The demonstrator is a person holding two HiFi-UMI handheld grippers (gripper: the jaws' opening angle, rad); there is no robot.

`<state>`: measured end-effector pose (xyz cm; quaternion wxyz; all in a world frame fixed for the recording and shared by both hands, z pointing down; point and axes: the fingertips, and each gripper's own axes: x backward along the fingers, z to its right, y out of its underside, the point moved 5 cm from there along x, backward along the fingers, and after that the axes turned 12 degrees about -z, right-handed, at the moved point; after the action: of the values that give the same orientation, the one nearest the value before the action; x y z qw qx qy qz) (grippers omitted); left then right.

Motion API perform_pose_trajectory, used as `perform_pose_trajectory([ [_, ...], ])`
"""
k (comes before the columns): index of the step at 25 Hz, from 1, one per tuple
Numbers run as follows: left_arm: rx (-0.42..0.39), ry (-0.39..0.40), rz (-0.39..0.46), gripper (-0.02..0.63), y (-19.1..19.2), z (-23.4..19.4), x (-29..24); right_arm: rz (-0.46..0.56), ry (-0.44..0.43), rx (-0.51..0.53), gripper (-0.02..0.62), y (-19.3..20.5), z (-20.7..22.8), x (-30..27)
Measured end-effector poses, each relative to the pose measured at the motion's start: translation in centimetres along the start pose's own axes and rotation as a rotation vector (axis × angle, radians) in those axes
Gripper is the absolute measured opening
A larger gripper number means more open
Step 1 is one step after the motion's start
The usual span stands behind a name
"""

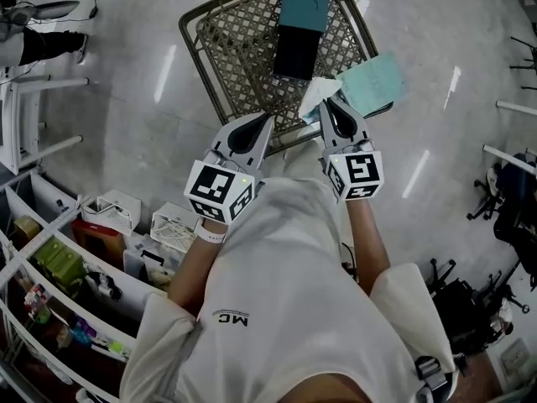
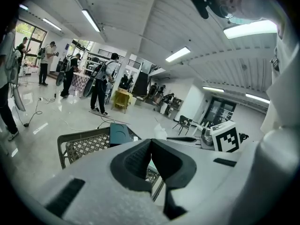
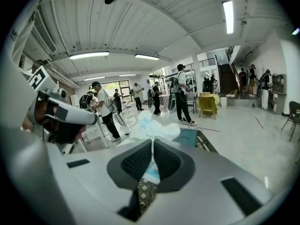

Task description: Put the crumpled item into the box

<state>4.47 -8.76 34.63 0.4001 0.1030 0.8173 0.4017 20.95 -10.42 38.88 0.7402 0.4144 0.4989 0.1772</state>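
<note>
A white crumpled item [image 1: 315, 96] is pinched in my right gripper [image 1: 328, 104], which is shut on it over the near right part of the woven table [image 1: 235, 40]. In the right gripper view the crumpled item [image 3: 151, 125] sticks up from the closed jaws of the right gripper [image 3: 152, 143]. The teal box [image 1: 300, 23] lies on the table's far side with its dark opening toward me. It also shows as the box [image 2: 120, 134] and the box [image 3: 188, 137]. My left gripper [image 1: 265, 119] hovers at the table's near edge, shut and empty, its tips [image 2: 151, 142] together.
A pale teal sheet [image 1: 374, 82] lies at the table's right edge. Shelving with goods [image 1: 59, 267] and white baskets [image 1: 172, 225] stand at my left. Folded stands [image 1: 503, 200] are on the right. Several people [image 2: 101, 86] stand farther back in the hall.
</note>
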Motion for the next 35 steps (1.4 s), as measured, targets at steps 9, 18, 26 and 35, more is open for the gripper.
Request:
perform_pose_trajectory([
  [9, 0.036, -0.019, -0.019, 0.025, 1.9, -1.8, -0.9, -0.027, 0.026, -0.006, 0.026, 1.1, 2.1, -5.5],
  [18, 0.071, -0.036, -0.04, 0.025, 2.9, -3.7, -2.1, -0.066, 0.052, 0.003, 0.026, 2.6, 4.2, -11.8],
  [26, 0.102, -0.055, -0.073, 0.025, 4.9, -5.5, -4.0, -0.128, 0.068, 0.012, 0.026, 6.1, 5.5, -16.9],
  [35, 0.115, -0.054, -0.111, 0.025, 6.6, -6.6, -5.0, -0.196, 0.099, 0.032, 0.028, 9.0, 6.3, -21.8],
])
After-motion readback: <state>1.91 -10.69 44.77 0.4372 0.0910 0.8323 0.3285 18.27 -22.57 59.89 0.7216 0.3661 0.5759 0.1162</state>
